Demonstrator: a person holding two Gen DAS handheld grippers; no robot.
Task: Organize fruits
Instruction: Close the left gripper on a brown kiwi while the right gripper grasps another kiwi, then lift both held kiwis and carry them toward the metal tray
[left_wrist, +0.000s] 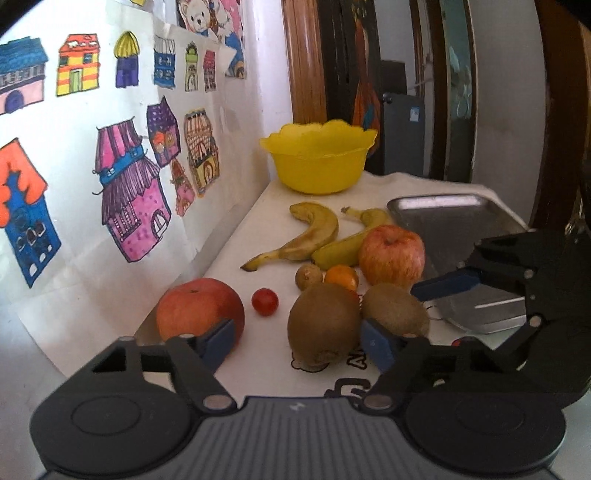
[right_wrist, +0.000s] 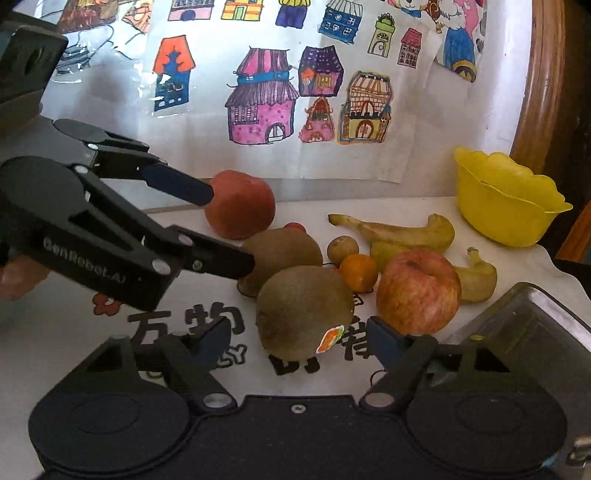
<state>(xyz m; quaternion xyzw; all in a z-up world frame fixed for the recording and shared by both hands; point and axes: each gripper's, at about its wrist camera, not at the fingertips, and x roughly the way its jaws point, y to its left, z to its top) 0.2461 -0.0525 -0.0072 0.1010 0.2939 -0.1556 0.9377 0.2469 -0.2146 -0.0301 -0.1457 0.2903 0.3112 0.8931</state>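
**A:** Where do your grippers stand?

**B:** Your right gripper (right_wrist: 291, 341) has its jaws apart around the near kiwi (right_wrist: 304, 312), the one with the sticker; no pad presses on it that I can see. Your left gripper (left_wrist: 297, 341) is also open, bracketing the other kiwi (left_wrist: 324, 325) without clamping it, with a red apple (left_wrist: 199, 308) at its 9 o'clock.

**A:** How will the kiwis handle?

**B:** I'd judge them light, fuzzy enough not to slip, but soft under pressure. Take each across its widest middle and close gently, or you'll bruise it.

**A:** And the rest?

**B:** From the right wrist view, the striped apple (right_wrist: 419, 291) sits at 3 o'clock of the stickered kiwi, a small orange (right_wrist: 358, 272) at 1 o'clock, two bananas (right_wrist: 399, 230) beyond. Apples are heavier, firm and smooth: grip across the belly. The yellow bowl (right_wrist: 506, 218) waits at 2 o'clock, the metal tray (right_wrist: 524, 325) at 3, both apparently empty.
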